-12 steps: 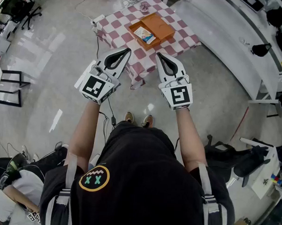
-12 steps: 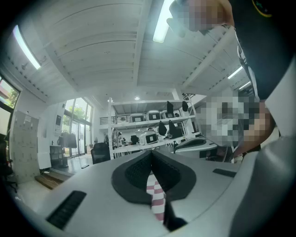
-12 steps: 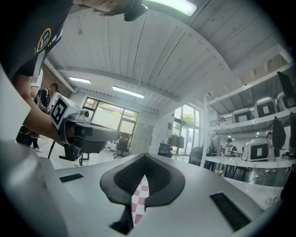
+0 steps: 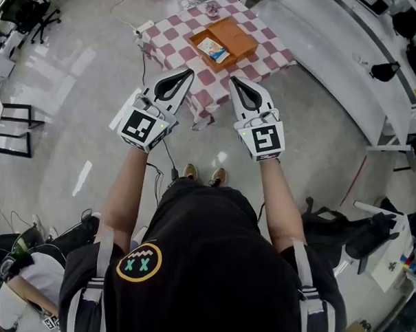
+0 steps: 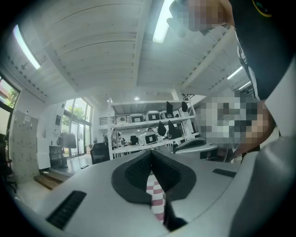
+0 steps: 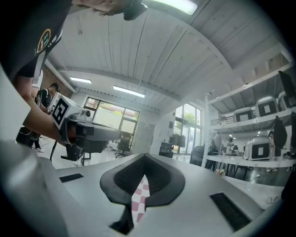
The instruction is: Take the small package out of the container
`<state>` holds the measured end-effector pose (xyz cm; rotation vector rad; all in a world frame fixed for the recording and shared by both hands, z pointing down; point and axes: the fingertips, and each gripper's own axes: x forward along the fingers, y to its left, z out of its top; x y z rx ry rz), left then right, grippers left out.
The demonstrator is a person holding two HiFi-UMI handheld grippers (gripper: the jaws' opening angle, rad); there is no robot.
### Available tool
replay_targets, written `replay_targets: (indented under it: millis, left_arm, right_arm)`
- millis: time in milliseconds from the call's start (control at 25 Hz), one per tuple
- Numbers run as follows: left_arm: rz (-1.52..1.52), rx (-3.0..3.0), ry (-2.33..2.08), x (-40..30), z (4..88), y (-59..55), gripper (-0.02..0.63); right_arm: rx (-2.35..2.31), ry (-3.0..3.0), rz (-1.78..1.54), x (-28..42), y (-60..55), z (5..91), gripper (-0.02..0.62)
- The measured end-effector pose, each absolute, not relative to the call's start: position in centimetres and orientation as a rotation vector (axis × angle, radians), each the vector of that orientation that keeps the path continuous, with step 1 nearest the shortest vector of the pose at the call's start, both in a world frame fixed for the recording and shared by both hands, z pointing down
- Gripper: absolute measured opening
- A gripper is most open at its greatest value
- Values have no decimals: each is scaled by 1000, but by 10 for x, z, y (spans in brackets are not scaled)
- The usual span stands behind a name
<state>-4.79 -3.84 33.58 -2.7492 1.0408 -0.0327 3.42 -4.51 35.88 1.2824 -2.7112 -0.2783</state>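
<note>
Container (image 4: pixel 239 35) slightly higher in view

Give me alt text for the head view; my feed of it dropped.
The left gripper and right gripper, fingers shut and empty, point toward a checkered table. On it an orange container holds the small package.

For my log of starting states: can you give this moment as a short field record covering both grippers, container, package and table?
left gripper: shut, empty, held level
right gripper: shut, empty, held level
container: shallow orange-brown box, open, on the table
package: small blue-and-white packet, lying inside the box, untouched
table: small table under a red-and-white checked cloth, ahead of both grippers
</note>
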Motion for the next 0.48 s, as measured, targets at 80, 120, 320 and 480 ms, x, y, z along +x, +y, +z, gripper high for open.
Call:
replay_targets:
  millis: [80, 120, 320, 480]
  left_arm:
    - [-35, -2748, 1037, -48, 337, -37, 17]
    - [-35, -2748, 1036, -48, 337, -37, 17]
    - [-29, -2751, 1035, -50, 337, -37, 17]
    - [-30, -2755, 1035, -48, 338, -35, 17]
  right_arm:
    - [1289, -2707, -261, 35, -46, 362, 18]
    - [1294, -2708, -254, 35, -46, 362, 18]
    - [1321, -2705, -252, 37, -47, 364, 18]
    - [1329, -2719, -234, 40, -45, 363, 37]
